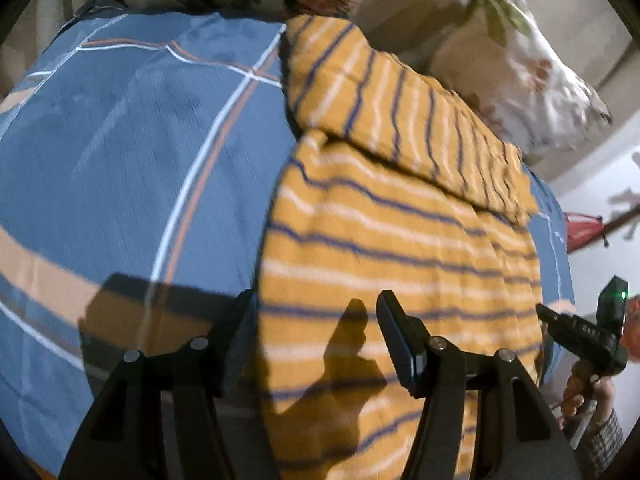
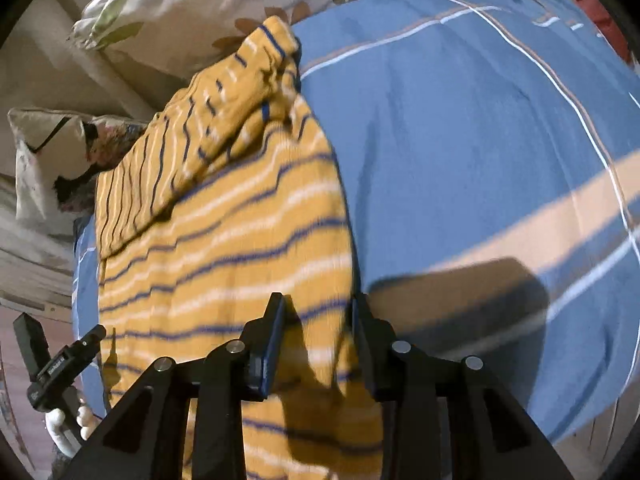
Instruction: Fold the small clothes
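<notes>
Between both grippers' parted, empty jaws, left gripper [image 1: 316, 312] and right gripper [image 2: 318, 316], lies the striped yellow garment [image 1: 400, 240]; grabbing one layer could undo the fold.

Blue plaid bedsheet [image 2: 460, 140] — floral pillows [image 1: 528, 64] against pale wall.

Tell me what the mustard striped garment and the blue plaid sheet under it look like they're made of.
Mustard striped garment: looks like a soft knit, likely cotton; matte, ribbed texture, wavy stripes. Blue plaid sheet: seemingly a thin woven cotton or blend; smooth, flat, fine creases. Motion blur leaves both uncertain.
</notes>
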The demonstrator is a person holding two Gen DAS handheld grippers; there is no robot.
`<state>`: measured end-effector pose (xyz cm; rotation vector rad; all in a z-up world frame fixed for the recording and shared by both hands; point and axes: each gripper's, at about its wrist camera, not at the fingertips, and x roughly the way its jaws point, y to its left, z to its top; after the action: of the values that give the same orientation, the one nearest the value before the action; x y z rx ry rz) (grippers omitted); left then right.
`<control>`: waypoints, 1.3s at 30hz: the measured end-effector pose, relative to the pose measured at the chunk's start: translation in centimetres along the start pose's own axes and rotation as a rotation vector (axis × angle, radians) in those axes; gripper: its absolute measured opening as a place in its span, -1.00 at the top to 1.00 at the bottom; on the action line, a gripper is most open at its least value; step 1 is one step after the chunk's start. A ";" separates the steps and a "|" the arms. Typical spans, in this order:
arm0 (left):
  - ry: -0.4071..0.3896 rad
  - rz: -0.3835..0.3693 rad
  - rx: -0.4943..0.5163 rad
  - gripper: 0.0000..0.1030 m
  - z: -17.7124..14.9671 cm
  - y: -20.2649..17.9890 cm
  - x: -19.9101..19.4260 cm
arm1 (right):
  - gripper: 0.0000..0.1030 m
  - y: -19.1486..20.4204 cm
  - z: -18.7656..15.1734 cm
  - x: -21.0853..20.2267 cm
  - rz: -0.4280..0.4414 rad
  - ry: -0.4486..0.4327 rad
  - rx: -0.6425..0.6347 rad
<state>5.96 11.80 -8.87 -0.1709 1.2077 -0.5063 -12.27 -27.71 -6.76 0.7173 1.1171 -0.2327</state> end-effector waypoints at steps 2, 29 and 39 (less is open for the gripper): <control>0.003 -0.014 -0.002 -0.16 -1.3 -0.1 -0.5 | 0.30 -0.2 -0.8 -0.2 0.012 0.016 0.014; -0.006 -0.046 -0.204 0.30 -11.3 -2.1 -3.8 | 0.38 -1.4 -9.8 0.0 0.360 0.291 -0.068; -0.025 -0.138 -0.381 0.81 -11.4 -0.8 -6.6 | 0.84 0.4 -8.4 -3.1 0.393 0.242 -0.191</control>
<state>-6.53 15.76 -7.01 -0.5869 1.2643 -0.3882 -19.61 -22.64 -5.92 0.7909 1.1824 0.2977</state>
